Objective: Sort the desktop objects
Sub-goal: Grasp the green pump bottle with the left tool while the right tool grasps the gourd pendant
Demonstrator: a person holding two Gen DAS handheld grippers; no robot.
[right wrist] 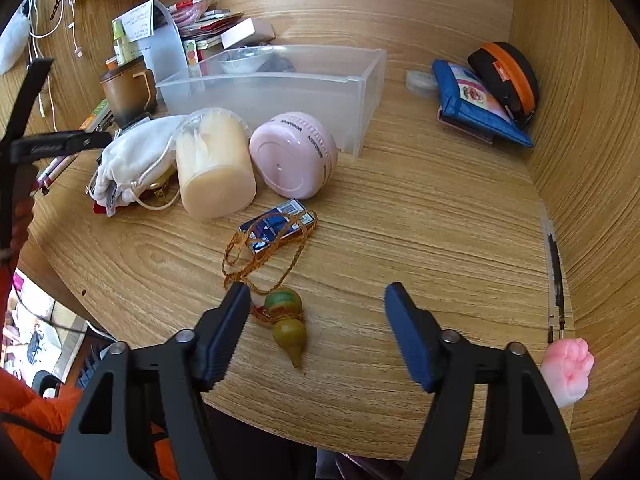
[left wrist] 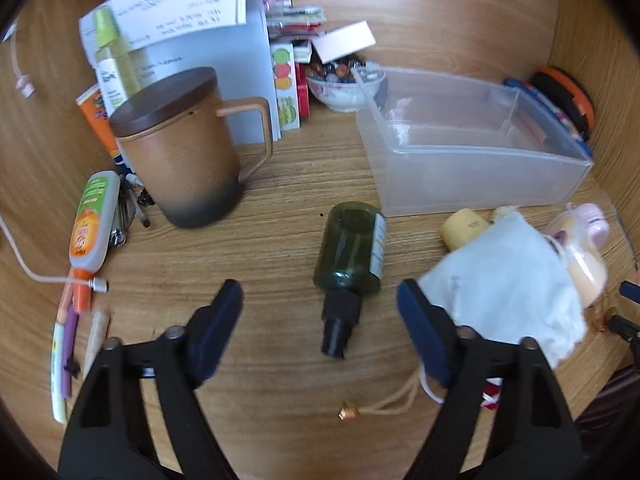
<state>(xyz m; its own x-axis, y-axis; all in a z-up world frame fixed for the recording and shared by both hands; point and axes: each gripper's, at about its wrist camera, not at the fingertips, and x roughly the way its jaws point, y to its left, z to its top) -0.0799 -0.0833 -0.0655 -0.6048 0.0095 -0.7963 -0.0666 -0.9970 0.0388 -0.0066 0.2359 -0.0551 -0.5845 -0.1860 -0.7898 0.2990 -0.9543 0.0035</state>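
Observation:
In the left wrist view my left gripper (left wrist: 320, 300) is open, its fingers either side of a dark green spray bottle (left wrist: 350, 252) lying on the desk, nozzle toward me. A clear plastic bin (left wrist: 472, 140) stands beyond it, a white cloth pouch (left wrist: 508, 280) to its right. In the right wrist view my right gripper (right wrist: 318, 300) is open above a green-yellow gourd charm (right wrist: 286, 320) on an orange cord, near the desk's front edge. A blue card box (right wrist: 276, 226), a cream jar (right wrist: 214, 164) and a pink round case (right wrist: 294, 154) lie beyond, in front of the clear bin (right wrist: 280, 84).
A brown lidded mug (left wrist: 180, 144), an orange-capped tube (left wrist: 90, 220), pens and a cable crowd the left. Papers, small boxes and a bowl of candy (left wrist: 340, 84) stand at the back. A blue pouch (right wrist: 476, 104) and black-orange case (right wrist: 508, 76) lie at the right wall. A pink paw toy (right wrist: 568, 372) lies at the front right.

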